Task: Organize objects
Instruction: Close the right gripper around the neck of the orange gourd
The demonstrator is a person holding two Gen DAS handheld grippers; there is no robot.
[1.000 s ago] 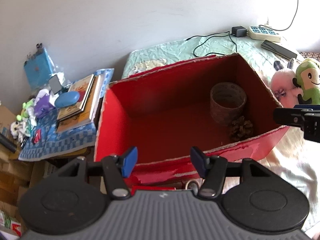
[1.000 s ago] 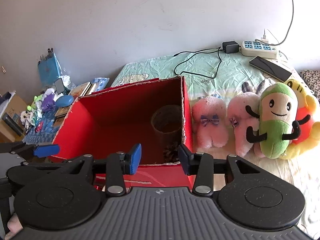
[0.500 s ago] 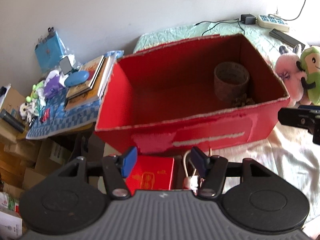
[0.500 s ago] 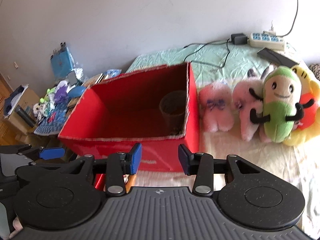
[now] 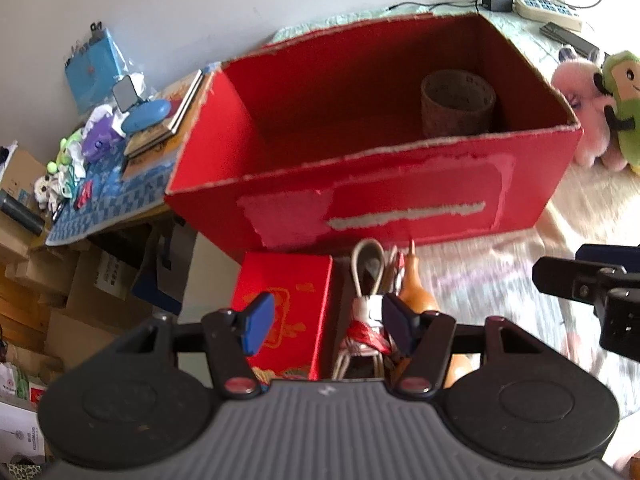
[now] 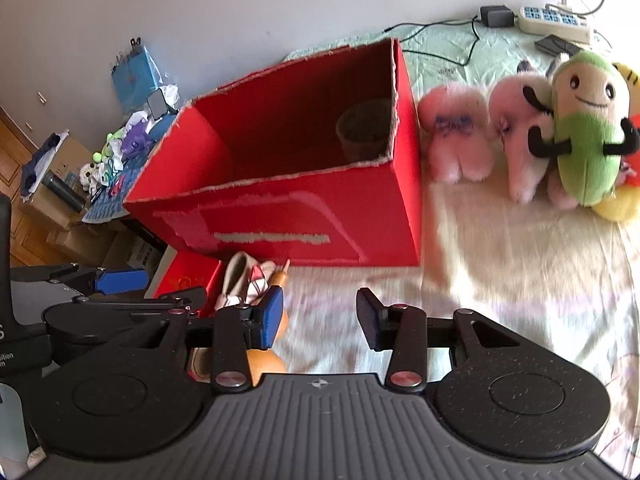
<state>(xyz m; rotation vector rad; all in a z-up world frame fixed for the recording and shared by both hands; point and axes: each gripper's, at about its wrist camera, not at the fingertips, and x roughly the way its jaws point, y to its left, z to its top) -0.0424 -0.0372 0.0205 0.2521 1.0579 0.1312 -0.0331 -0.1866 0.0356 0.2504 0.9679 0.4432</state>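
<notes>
A big open red cardboard box (image 5: 400,184) (image 6: 304,216) stands on the bed, with a brown woven cup (image 5: 458,102) (image 6: 366,130) inside at its right end. In front of it lie a small red gift box (image 5: 288,304), a beige looped cord bundle tied with red ribbon (image 5: 366,280) (image 6: 236,276) and an orange gourd (image 5: 416,292) (image 6: 266,360). My left gripper (image 5: 326,326) hangs open above the gift box and the bundle. My right gripper (image 6: 320,322) is open over bare sheet, right of the gourd, and its fingers (image 5: 580,280) show in the left wrist view.
Pink, green and yellow plush toys (image 6: 576,136) line up right of the box. A power strip (image 6: 554,22), charger and cables lie behind. Left of the bed, a cluttered side table (image 5: 120,184) holds books and trinkets, with cardboard cartons (image 5: 80,280) below it.
Both grippers have pulled back and risen from the red box. The gift box, cord bundle and gourd in front of it have come into view. Both stay open.
</notes>
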